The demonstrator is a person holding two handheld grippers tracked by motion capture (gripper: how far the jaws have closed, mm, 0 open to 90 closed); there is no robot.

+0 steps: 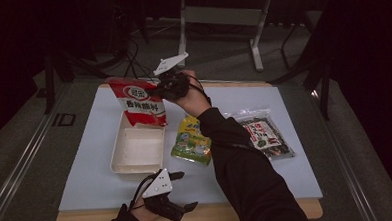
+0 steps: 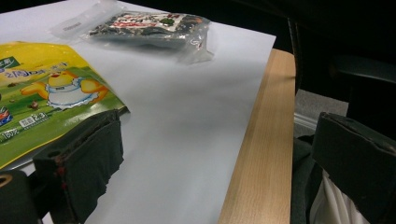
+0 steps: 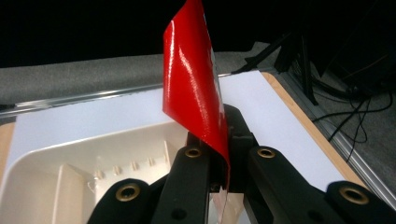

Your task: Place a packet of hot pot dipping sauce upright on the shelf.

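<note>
Over the far end of the white tray (image 1: 117, 161) the right gripper (image 1: 169, 86) pinches a red seasoning packet (image 1: 140, 107) — hanging upright. By the near table edge, the left gripper (image 2: 205, 172) gapes wide, empty — yellow snack bag (image 2: 44, 93) beside it. Along the right gripper's jaws, the red packet (image 3: 194, 88) stands clamped above the tray (image 3: 70, 154).

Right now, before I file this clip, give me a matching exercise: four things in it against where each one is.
Things:
1 red packet
2 white tray
3 yellow-green packet
4 dark packet

Places:
A flat on the sheet, just right of the tray
B far right of the sheet
C held up in the right tongs, over the tray
D on the sheet, under the held packet

Pairs: 1-C, 2-D, 3-A, 4-B
</note>
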